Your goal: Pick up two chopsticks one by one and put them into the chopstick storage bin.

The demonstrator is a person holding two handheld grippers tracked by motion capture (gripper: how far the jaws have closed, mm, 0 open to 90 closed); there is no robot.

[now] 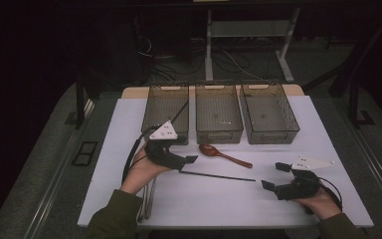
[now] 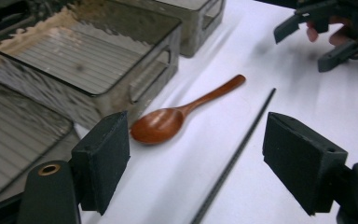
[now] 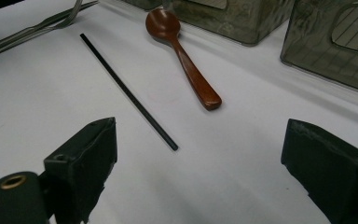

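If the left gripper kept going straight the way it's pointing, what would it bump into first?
Probably the wooden spoon, whose bowl lies just ahead between the open jaws of the left gripper. The black stick lies there too, more to the side. Depth is hard to judge.

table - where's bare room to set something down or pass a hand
Free: the white table left of the left bin, its right strip beside the right bin, and the near edge between the forearms. Crowded: the middle, with wooden spoon, black stick and metal cutlery.
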